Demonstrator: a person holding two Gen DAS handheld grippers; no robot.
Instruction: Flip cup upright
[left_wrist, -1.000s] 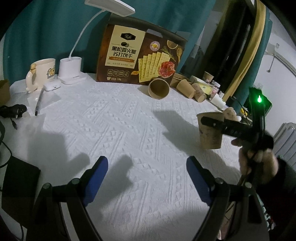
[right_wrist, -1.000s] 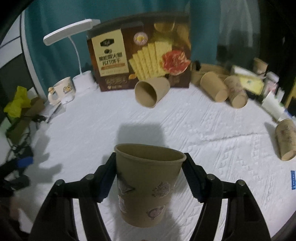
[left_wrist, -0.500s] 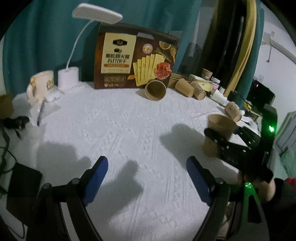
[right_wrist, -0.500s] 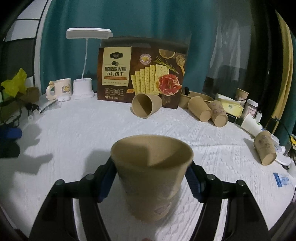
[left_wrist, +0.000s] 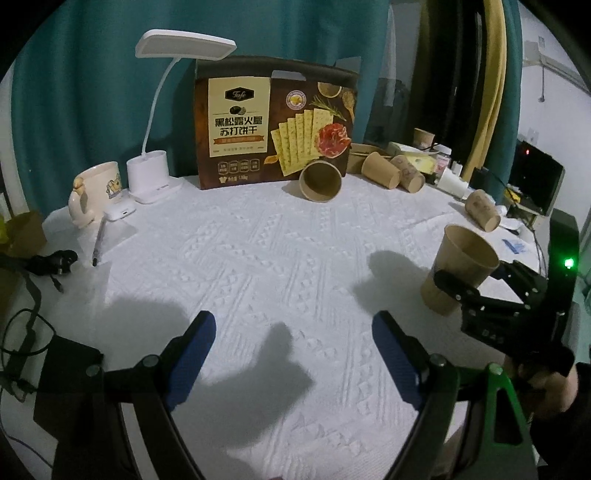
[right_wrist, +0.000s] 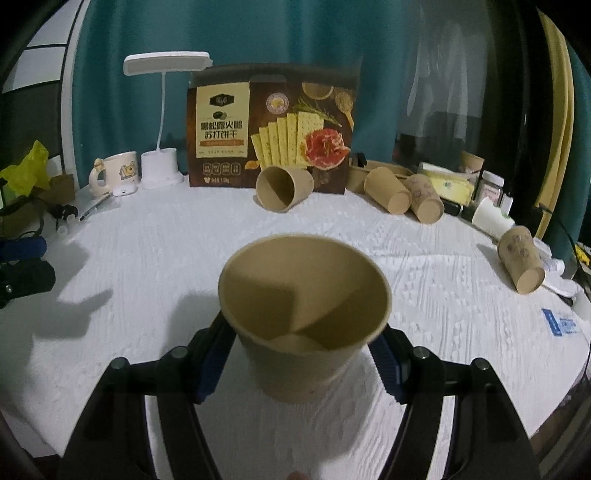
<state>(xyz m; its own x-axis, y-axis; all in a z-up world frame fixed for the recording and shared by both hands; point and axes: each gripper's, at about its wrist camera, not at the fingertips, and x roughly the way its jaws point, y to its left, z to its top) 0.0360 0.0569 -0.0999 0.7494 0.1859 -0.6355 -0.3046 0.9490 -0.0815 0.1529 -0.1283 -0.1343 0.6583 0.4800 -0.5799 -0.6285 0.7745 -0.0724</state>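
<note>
The right claw (right_wrist: 301, 354) is clenched on the cup (right_wrist: 304, 314), which stands upright, mouth up, near the right edge of the white surface (left_wrist: 277, 258). The left claw (left_wrist: 293, 354) is released, with nothing between its blue pads (left_wrist: 190, 356).

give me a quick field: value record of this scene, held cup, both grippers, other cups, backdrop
held cup: brown paper cup, mouth up, base at or near the white textured tablecloth; contact unclear
right hand-held gripper: shut on the cup's sides
left hand-held gripper: open, nothing between its blue pads, above the cloth
other cups: one lying on its side in front of the brown cracker box; at least three more lying at right
backdrop: white desk lamp, cream mug, teal curtain
</note>
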